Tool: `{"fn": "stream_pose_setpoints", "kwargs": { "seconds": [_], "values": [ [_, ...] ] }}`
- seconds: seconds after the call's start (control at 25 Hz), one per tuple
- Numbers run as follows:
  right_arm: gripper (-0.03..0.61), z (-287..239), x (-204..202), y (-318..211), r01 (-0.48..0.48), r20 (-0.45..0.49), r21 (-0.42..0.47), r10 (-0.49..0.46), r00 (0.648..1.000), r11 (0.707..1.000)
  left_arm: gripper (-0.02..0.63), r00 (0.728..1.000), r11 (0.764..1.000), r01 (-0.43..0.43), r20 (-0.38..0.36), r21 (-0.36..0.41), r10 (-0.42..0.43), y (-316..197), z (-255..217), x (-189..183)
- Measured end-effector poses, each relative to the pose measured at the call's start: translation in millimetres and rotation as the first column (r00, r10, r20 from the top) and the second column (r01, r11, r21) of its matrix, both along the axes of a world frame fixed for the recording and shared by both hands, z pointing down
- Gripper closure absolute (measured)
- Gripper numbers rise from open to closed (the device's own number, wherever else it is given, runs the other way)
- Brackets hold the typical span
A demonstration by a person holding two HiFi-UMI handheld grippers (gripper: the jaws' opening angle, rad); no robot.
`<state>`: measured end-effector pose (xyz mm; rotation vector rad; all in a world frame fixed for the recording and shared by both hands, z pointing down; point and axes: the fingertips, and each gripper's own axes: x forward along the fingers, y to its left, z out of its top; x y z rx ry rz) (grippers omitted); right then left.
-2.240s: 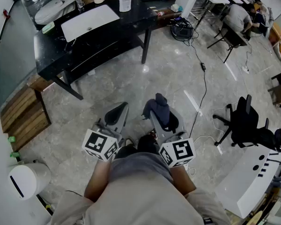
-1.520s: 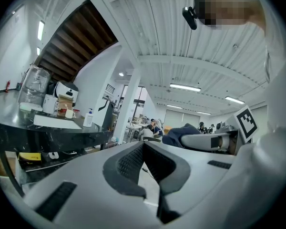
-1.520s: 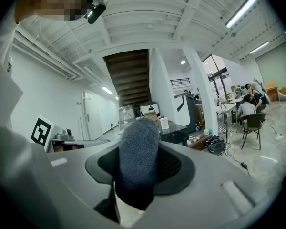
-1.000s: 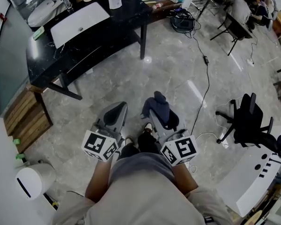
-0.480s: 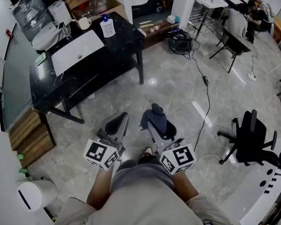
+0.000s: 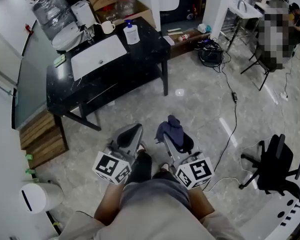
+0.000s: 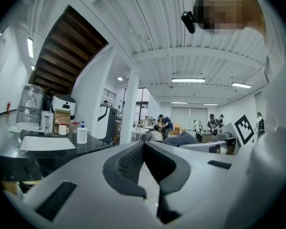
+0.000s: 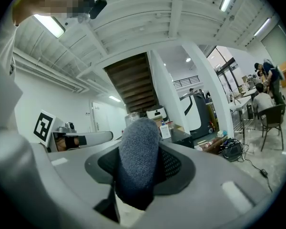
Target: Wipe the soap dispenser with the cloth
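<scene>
Grey stone floor (image 6: pixel 200 94) fills most of the head view, and the person stands on it with both grippers held low in front. The left gripper (image 6: pixel 131 132) has its fingers (image 7: pixel 128 163) pressed tight together, and they hold nothing. The right gripper (image 6: pixel 174 135) sits just beside it, at 3 o'clock from it. Its fingers squeeze the cloth (image 6: pixel 171 126), a dark blue-grey bundle that sticks up out of them. The soap dispenser (image 6: pixel 132 34) is well apart from both grippers, at about 12 o'clock from them in the head view. It is a white bottle with a blue pump top. It stands upright on the black table (image 6: pixel 150 54), near the far edge. A white sink (image 6: pixel 97 56) is set into the table top, and the bottle stands at 2 o'clock from it. A white mug (image 6: pixel 108 27) stands at about 9 o'clock from the bottle, close to the tap. Neither gripper touches the bottle or the table. A black cable (image 6: pixel 235 104) snakes over the floor at 2 o'clock in the head view. A black office chair (image 6: pixel 275 166) stands at 4 o'clock, and a round white bin (image 6: pixel 40 196) stands at 8 o'clock.
</scene>
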<state>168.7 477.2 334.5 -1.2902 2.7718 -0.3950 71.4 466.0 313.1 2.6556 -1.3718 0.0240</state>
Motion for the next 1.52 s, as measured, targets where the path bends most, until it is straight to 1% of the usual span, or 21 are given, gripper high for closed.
{"fn": "stream_pose_setpoints", "kwargs": {
  "seconds": [0.08,0.24,0.52,0.68,0.76,0.88,1.08,1.2,1.52],
  "values": [
    [0.414,3.3,-5.4,-5.0,0.013,-0.001,-0.011,-0.013,1.000,1.000,0.607,1.000,1.000,0.016,-0.002,0.001,-0.016,-5.1,5.4,-3.7],
    [0.413,5.8,-16.1,-18.3,0.026,-0.017,-0.020,-0.026,1.000,0.999,0.607,1.000,0.999,0.023,-0.019,-0.023,-0.024,-17.9,11.9,-8.8],
    [0.413,13.6,-29.5,-51.7,0.020,-0.045,-0.051,-0.022,0.999,0.998,0.607,0.998,0.998,0.036,-0.050,-0.048,-0.039,-44.1,21.1,-21.9],
    [0.413,19.9,-50.9,-75.7,0.035,-0.062,-0.060,-0.039,0.997,0.998,0.607,0.995,0.997,0.037,-0.087,-0.069,-0.043,-68.7,30.1,-39.6],
    [0.413,20.2,-58.9,-88.5,0.026,-0.076,-0.055,-0.030,0.997,0.998,0.607,0.995,0.997,0.033,-0.096,-0.067,-0.040,-82.0,31.8,-46.4],
    [0.413,22.8,-66.6,-109.4,0.012,-0.092,-0.072,-0.018,0.996,0.997,0.607,0.993,0.997,0.026,-0.110,-0.071,-0.034,-104.7,34.8,-53.7],
    [0.413,21.2,-89.5,-148.9,0.009,-0.115,-0.078,-0.018,0.993,0.997,0.607,0.997,0.998,0.018,-0.077,-0.055,-0.022,-145.3,35.0,-72.6],
    [0.412,22.5,-108.0,-172.2,0.009,-0.123,-0.086,-0.020,0.992,0.996,0.607,0.996,0.998,0.008,-0.092,-0.057,-0.013,-168.6,34.9,-88.5],
    [0.411,18.5,-157.6,-225.2,0.008,-0.128,-0.081,-0.018,0.992,0.997,0.607,0.995,0.999,-0.011,-0.100,-0.045,0.006,-223.7,29.2,-135.1]
  ]
}}
